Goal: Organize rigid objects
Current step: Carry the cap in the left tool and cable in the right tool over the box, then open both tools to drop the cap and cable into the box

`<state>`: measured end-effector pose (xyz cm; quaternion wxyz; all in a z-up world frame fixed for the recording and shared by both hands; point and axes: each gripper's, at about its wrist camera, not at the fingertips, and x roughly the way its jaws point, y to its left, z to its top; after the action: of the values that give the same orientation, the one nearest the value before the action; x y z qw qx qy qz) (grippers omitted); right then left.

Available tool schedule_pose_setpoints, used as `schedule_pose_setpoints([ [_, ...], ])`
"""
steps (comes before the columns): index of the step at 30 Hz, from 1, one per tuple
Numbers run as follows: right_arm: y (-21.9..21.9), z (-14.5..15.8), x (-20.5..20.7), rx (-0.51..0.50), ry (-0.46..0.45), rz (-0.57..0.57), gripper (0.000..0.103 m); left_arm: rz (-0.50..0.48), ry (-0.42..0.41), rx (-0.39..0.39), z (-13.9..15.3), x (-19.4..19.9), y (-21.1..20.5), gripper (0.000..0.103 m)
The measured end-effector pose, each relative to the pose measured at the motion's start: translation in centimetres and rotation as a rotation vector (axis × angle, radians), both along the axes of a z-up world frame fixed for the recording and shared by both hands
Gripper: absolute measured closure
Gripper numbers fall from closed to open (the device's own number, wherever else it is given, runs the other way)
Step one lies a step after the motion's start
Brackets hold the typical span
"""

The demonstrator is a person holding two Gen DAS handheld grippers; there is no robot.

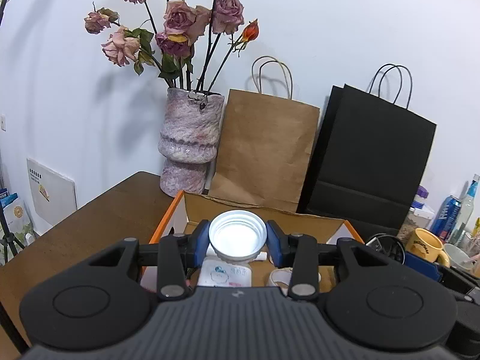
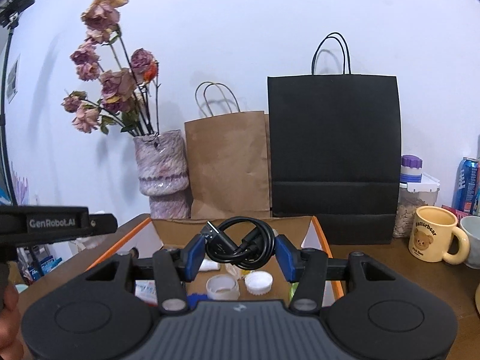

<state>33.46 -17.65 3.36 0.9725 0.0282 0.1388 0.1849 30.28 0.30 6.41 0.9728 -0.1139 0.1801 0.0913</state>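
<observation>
My left gripper (image 1: 237, 238) is shut on a white screw-on jar lid (image 1: 237, 235), hollow side facing the camera, held above an orange-edged cardboard box (image 1: 315, 222). My right gripper (image 2: 240, 247) is shut on a coiled black USB cable (image 2: 240, 244), raised over the same box (image 2: 325, 240). On the box floor lie two white lids (image 2: 222, 286) (image 2: 258, 282), a white printed packet (image 1: 225, 274) and a white roll (image 1: 280, 277). The left gripper's body (image 2: 57, 223) shows at the left edge of the right wrist view.
Behind the box stand a pink vase with dried roses (image 1: 189, 141), a brown paper bag (image 1: 264, 150) and a black paper bag (image 1: 366, 156). A yellow bear mug (image 2: 433, 234), a white cup (image 2: 472, 240), a jar (image 2: 415, 198) and cans (image 2: 466, 183) crowd the right side.
</observation>
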Motion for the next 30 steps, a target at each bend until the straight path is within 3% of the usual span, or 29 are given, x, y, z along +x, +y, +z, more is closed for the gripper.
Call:
schedule_pose_setpoints([
  [21, 2.3, -2.0, 9.3, -0.053, 0.081, -0.012, 0.052, 0.017, 0.065, 0.088, -2.6, 8.9, 1.5, 0.062],
  [30, 2.5, -3.7, 10.6, -0.09, 0.123, -0.024, 0.052, 0.011, 0.109, 0.137, -4.0, 10.0, 1.7, 0.062],
])
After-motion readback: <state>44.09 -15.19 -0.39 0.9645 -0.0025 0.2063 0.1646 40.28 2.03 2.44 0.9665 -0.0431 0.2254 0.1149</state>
